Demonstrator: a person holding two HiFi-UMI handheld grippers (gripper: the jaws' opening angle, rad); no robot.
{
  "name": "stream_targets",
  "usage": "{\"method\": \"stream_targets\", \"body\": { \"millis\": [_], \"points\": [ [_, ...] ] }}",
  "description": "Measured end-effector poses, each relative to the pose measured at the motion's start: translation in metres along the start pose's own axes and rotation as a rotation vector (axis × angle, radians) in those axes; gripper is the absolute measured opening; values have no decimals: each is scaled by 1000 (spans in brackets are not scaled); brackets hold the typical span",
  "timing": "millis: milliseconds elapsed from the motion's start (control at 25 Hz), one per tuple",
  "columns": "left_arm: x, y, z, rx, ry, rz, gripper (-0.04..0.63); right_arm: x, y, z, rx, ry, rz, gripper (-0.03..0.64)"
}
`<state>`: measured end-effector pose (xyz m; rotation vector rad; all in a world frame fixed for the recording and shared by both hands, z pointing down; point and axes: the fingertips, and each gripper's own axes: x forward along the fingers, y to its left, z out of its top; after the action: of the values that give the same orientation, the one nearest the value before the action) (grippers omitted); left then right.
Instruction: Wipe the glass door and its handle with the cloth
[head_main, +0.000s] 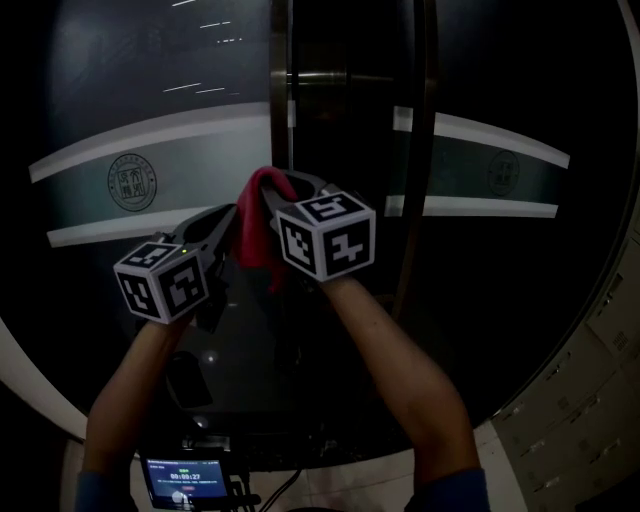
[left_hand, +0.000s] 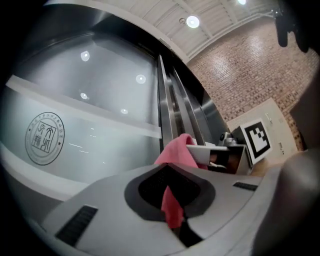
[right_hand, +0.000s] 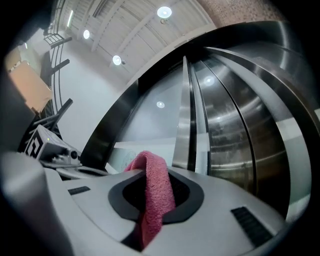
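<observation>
A pink cloth hangs bunched between my two grippers, close in front of the dark glass door. The door has a frosted band and a round seal. A vertical steel handle bar rises just above the cloth. My left gripper is shut on one end of the cloth. My right gripper is shut on the other end, where the cloth loops over its jaws. In the left gripper view the right gripper sits just beyond the cloth. Whether the cloth touches the glass is unclear.
A second glass panel with another slim upright bar stands to the right. Pale floor tiles show at the lower right. A small lit screen sits low near my body. A brick wall lies off to the right.
</observation>
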<state>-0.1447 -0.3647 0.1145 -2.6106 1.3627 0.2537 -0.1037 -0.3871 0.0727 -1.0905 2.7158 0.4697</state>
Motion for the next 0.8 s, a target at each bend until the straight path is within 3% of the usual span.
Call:
{"method": "stream_targets", "body": {
  "millis": [280,560,680,800],
  "points": [
    [-23,-12,-55,77,12,20,8,-35,10,-91,26,16,-80,32],
    [-39,-29,-137,37,81,26,8,-64,23,-162,64,61,-134,32],
    [-42,-33,-150,43,91,32,8,-69,23,-177,105,77,-147,32],
    [-44,-35,-153,77,85,36,8,-72,27,-177,78,76,-142,32]
  ]
}}
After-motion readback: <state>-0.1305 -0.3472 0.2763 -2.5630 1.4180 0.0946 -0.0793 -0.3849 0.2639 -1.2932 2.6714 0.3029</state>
